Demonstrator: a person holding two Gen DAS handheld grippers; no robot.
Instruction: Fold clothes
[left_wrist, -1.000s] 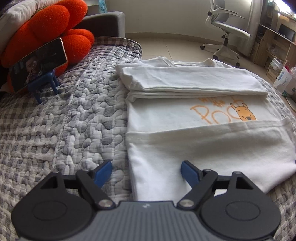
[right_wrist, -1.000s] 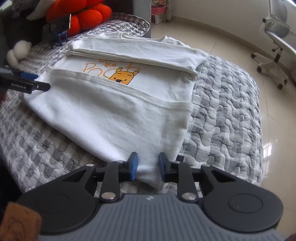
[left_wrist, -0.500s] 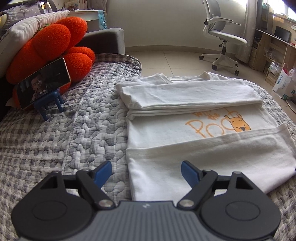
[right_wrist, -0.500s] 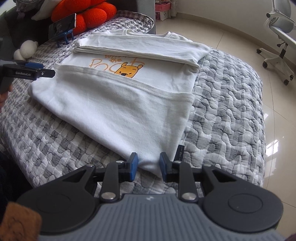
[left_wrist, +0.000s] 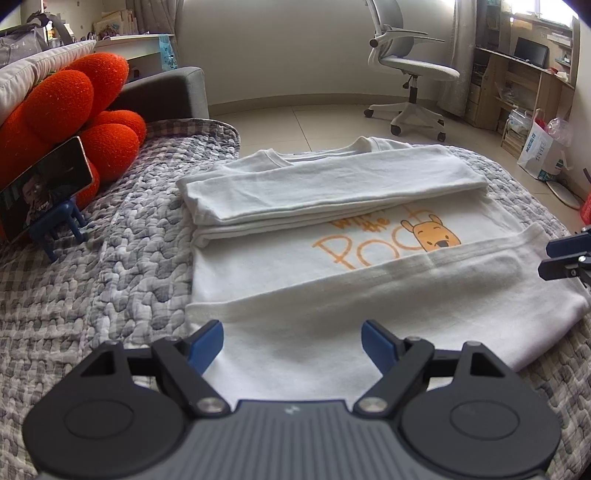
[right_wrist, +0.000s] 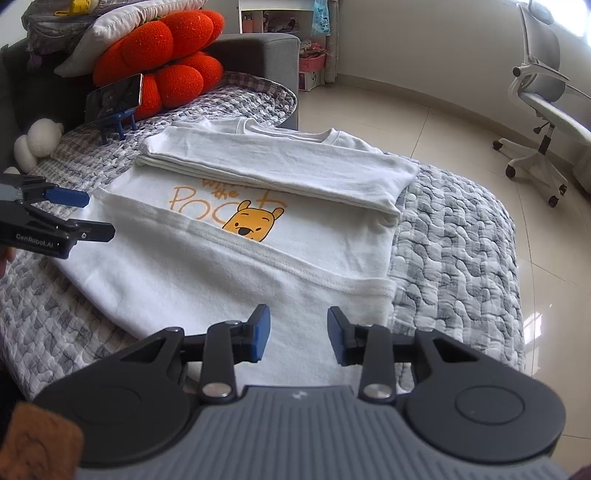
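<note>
A white T-shirt with an orange bear print lies on the grey quilted bed. Its bottom part is folded up over the print, and its sleeves are folded across the top. My left gripper hovers above the near left corner of the folded hem, jaws wide open and holding nothing. My right gripper hangs over the near right corner; its jaws are opening and no cloth is pinched between them. Each gripper also shows at the edge of the other's view: the right gripper and the left gripper.
A phone on a blue stand leans against orange cushions at the left of the bed. A grey sofa arm is behind. An office chair stands on the tiled floor, with shelves and a bag to the right.
My right gripper's jaws have spread apart and let go of the shirt's near corner. Both grippers have drawn back and risen a little, so more of the room shows.
</note>
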